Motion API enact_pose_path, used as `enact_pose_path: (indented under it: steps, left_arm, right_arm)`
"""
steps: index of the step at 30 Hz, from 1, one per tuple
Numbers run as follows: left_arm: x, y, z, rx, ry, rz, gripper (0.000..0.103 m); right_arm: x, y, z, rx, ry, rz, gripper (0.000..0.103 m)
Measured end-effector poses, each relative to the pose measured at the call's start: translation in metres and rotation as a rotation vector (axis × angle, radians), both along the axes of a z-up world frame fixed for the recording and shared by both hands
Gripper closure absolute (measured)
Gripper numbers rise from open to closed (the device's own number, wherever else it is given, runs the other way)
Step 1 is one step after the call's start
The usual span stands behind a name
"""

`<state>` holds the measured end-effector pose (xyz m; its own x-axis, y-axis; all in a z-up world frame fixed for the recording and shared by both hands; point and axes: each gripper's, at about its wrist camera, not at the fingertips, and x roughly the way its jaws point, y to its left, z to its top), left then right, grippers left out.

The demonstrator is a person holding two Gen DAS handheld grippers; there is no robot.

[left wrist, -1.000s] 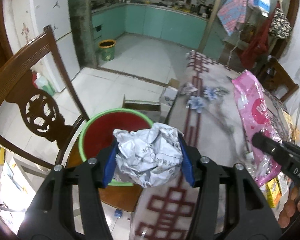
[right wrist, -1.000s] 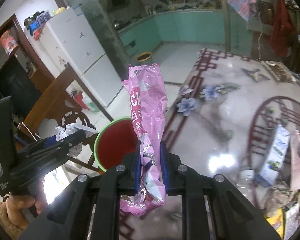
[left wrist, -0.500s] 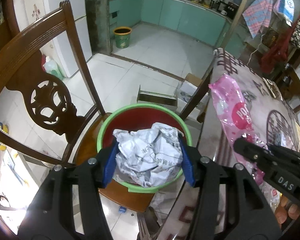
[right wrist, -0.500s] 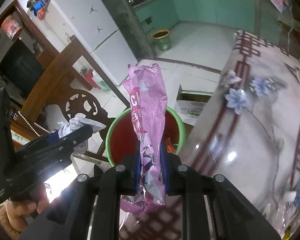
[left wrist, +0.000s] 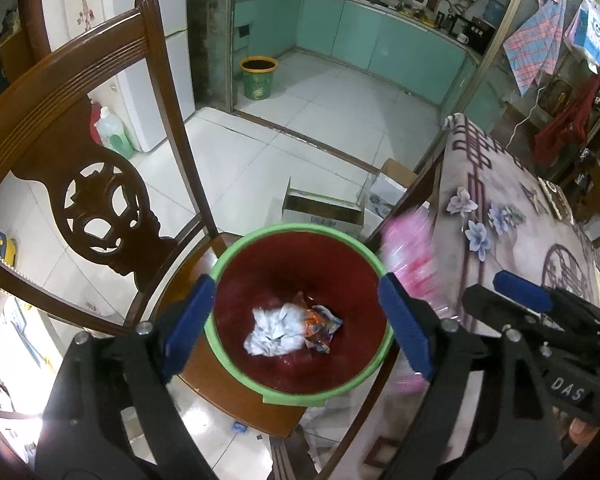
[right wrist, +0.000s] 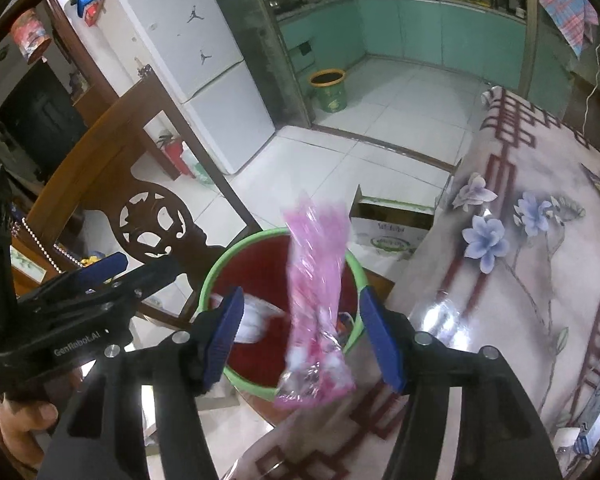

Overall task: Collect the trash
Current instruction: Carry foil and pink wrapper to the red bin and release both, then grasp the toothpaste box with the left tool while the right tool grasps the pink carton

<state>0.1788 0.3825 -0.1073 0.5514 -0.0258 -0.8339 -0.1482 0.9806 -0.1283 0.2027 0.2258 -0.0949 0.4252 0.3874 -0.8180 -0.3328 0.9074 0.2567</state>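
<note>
Claws (left wrist: 296, 320) (right wrist: 300, 332) opening, both empty

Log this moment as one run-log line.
left gripper: opening, empty | crumpled paper: in red bin | right gripper: opening | pink wrapper: dropping, blurred

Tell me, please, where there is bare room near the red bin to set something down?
The flowered tabletop right of the red bin is bare from its far corner down past the blue flowers. The chair seat is crowded: the bin fills most of it. Inside the bin lie crumpled paper and a wrapper, and the pink bag is blurred above its rim.
</note>
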Motion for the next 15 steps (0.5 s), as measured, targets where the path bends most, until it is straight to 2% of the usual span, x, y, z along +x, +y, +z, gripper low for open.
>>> enact_pose_path:
  steps: [9,15]
  left_arm:
    - [-0.018,-0.005,0.019,-0.001,-0.04,-0.004,0.021]
    - [-0.031,-0.035,0.031,0.001,-0.063,-0.061,0.021]
  right_arm:
    - [-0.027,-0.034,0.026,0.023,-0.03,-0.047,0.044]
    - [-0.064,-0.067,0.054,0.044,-0.084,-0.1,0.044]
